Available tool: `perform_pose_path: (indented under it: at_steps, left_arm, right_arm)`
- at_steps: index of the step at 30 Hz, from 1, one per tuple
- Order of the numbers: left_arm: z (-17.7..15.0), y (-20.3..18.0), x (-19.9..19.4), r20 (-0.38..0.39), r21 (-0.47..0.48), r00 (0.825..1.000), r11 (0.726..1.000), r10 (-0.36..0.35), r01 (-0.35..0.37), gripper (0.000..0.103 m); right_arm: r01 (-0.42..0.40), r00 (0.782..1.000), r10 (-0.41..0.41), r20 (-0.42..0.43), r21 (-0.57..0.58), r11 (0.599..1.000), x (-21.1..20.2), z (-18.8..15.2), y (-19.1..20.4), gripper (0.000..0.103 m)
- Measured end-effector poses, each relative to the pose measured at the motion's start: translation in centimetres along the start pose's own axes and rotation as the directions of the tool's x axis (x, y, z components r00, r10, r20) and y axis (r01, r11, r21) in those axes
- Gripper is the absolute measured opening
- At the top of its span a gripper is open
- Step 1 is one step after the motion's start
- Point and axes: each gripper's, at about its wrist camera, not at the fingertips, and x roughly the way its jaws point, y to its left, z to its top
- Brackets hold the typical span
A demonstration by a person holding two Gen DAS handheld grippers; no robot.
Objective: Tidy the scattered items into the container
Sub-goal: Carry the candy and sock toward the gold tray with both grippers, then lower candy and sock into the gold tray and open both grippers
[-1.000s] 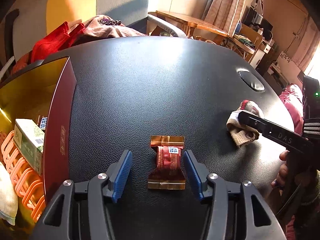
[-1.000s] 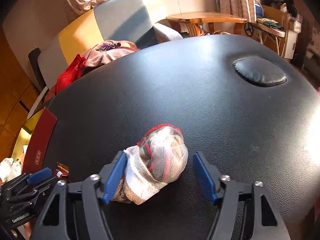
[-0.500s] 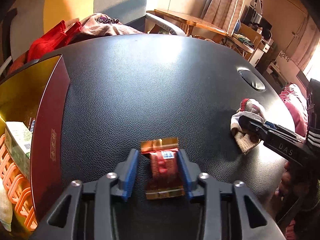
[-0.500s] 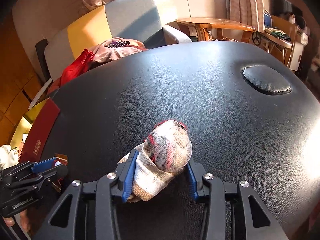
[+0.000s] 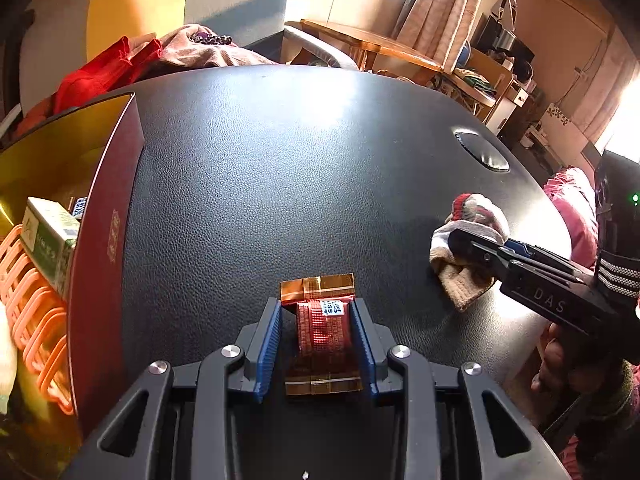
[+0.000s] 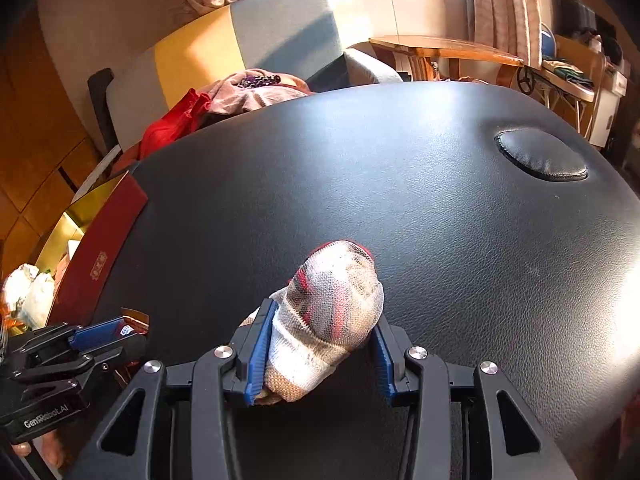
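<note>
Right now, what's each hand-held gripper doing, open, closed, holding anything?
Left hand-held gripper: closed on the candy.
Right hand-held gripper: closed on the sock.

- A lived-in room of a home, lit by low warm sunlight through a window with pale curtains (image 5: 436, 12) far ahead of the left claw.
- A sofa with yellow and grey cushions (image 6: 240, 40) stands beyond the far edge of the black padded table (image 6: 400, 200), ahead and to the left of the right claw.
- Loose clothing (image 6: 224, 100), red and pinkish, is heaped on the sofa seat.
- A wooden side table (image 6: 444, 46) stands far ahead of the right claw, under the window.
- Cluttered shelves and a desk with household odds and ends (image 5: 496, 64) fill the corner ahead and to the right of the left claw.
- Wood panelling (image 6: 36, 152) covers the wall to the left of the right claw.
</note>
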Motion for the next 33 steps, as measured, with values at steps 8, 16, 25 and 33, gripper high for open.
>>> perform_pose_path:
  at_steps: [8,16,25,33]
  left_arm:
    - [-0.6,0.7,-2.9,0.055,0.006,0.998,1.0,0.021,-0.022,0.034]
    - [-0.9,3.9,-6.8,0.142,-0.065,0.985,0.994,0.094,-0.086,0.034]
    - [-0.8,11.6,-11.0,0.206,-0.228,0.948,0.954,0.244,-0.196,0.034]
    - [-0.4,16.8,-12.9,0.221,-0.316,0.916,0.913,0.334,-0.257,0.034]
  right_arm:
    - [-0.035,0.999,0.036,0.004,-0.044,0.998,-0.8,-0.1,2.2,0.043]
    - [-0.121,0.992,0.125,0.019,-0.148,0.982,-1.4,1.8,7.7,0.043]
    - [-0.265,0.959,0.283,0.01,-0.315,0.911,-0.8,5.0,18.5,0.043]
    - [-0.321,0.94,0.341,-0.032,-0.434,0.842,0.5,5.4,26.0,0.043]
